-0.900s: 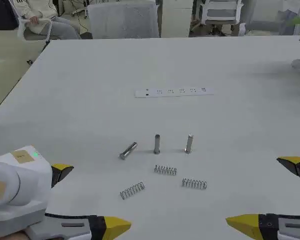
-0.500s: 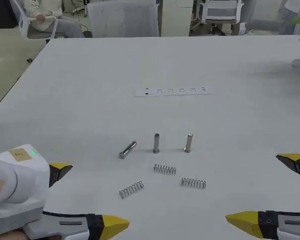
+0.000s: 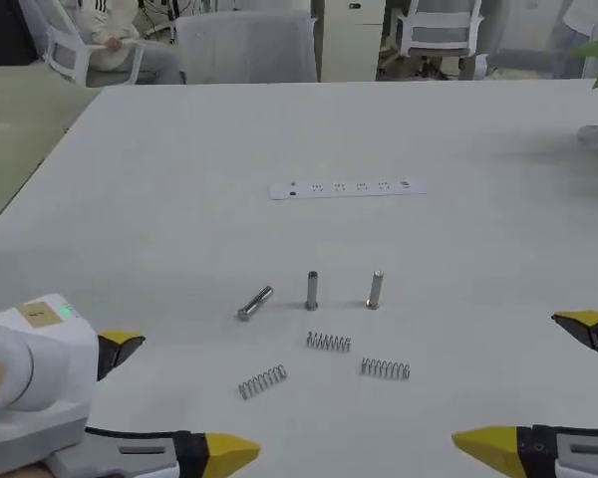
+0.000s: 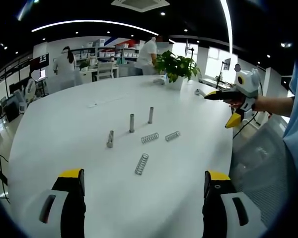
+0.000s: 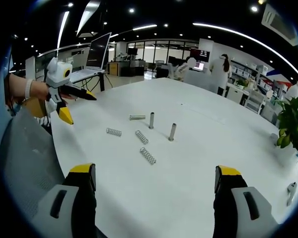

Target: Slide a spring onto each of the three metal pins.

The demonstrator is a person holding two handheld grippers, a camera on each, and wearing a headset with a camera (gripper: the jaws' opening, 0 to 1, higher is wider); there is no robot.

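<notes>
Springs (image 3: 329, 343), three in all, are seen lying loose on the white table (image 3: 179, 179) in the lower middle of the head view, with the leftmost spring (image 3: 263, 381) lowest and the rightmost spring (image 3: 385, 369) set apart to the right. Just above them the left pin (image 3: 255, 303) is laid on its side, while the middle pin (image 3: 312, 290) and the right pin (image 3: 375, 290) are stood upright. The left gripper (image 3: 198, 397) and the right gripper (image 3: 504, 377) are held at the lower corners, jaws spread wide, with nothing gripped. Against the earlier pictures only the framing is shifted slightly; no spring or pin is moved, so no pin is judged fitted and the first pick is yet to be made
</notes>
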